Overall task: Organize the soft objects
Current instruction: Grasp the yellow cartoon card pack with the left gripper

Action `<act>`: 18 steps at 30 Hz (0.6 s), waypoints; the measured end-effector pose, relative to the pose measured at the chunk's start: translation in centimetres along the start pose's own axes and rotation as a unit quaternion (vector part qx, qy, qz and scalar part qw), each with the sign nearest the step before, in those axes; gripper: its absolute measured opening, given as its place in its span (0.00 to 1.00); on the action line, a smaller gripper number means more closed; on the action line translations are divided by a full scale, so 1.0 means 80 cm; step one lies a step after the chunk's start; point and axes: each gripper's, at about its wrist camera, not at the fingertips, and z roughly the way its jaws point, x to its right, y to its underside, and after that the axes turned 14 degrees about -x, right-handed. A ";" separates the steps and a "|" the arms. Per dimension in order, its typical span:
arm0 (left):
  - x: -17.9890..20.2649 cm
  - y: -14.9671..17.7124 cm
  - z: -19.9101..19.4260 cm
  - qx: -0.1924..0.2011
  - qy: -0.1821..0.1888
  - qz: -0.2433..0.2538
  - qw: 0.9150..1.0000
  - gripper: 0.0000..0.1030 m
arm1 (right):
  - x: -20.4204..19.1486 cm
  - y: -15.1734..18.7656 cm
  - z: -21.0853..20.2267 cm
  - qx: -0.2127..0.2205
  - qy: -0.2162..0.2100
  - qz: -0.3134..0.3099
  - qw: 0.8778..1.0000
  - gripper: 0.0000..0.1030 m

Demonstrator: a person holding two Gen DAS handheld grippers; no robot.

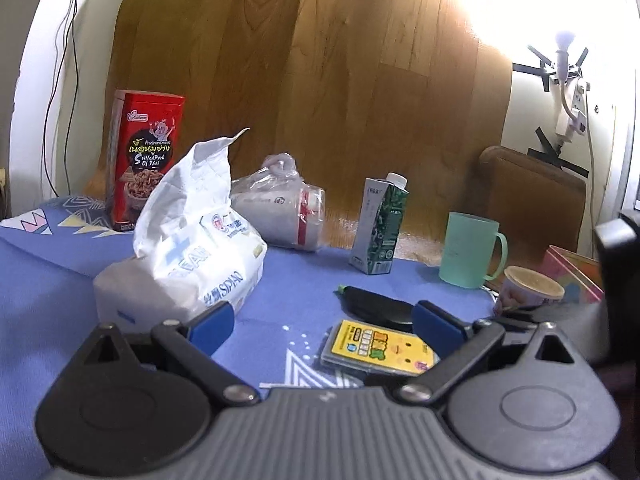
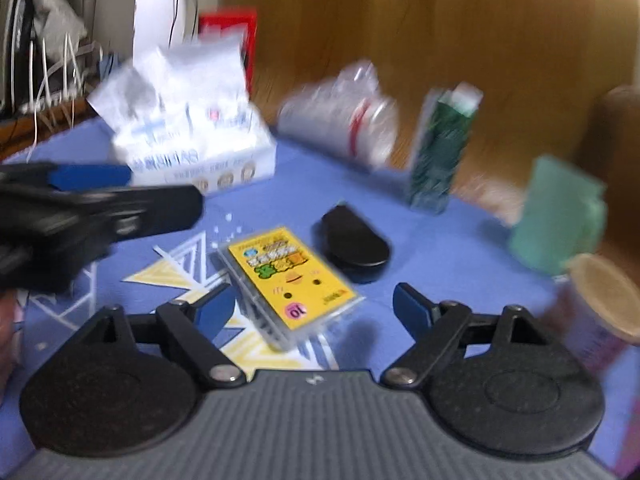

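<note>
Left wrist view, tissue pack (image 1: 188, 248) beyond left hand-held gripper (image 1: 322, 326), apart

A blue patterned cloth (image 1: 48, 280) is covering the table, carrying a tissue pack (image 1: 180, 256), red box (image 1: 146, 160), carton (image 1: 378, 226), green mug (image 1: 472, 256) and yellow card pack (image 1: 380, 350).

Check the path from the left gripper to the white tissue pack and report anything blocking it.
Nothing visible blocks it. The left gripper is open, and the tissue pack sits just ahead beside its left finger, with only bare blue cloth between. The yellow card pack lies off to the right.
</note>
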 end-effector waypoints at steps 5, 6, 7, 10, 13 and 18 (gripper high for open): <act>-0.011 -0.004 0.005 -0.011 0.011 -0.022 1.000 0.96 | 0.000 0.015 -0.013 0.003 -0.014 0.011 1.000 0.64; -0.012 -0.004 0.006 -0.012 0.012 -0.022 1.000 0.96 | 0.000 0.022 -0.021 0.003 -0.013 0.017 1.000 0.64; -0.011 -0.003 0.006 -0.011 0.012 -0.020 1.000 0.96 | -0.001 0.031 -0.029 0.004 -0.011 0.023 1.000 0.63; -0.006 -0.001 0.005 -0.011 0.014 -0.008 1.000 0.96 | -0.001 0.065 -0.058 0.010 0.000 0.049 0.999 0.61; 0.000 0.000 0.006 -0.019 0.025 0.011 0.999 0.96 | -0.002 0.106 -0.087 0.020 0.026 0.074 0.997 0.61; 0.025 0.001 0.013 -0.111 0.140 0.017 0.984 0.86 | -0.009 0.165 -0.126 0.039 0.062 0.135 0.988 0.60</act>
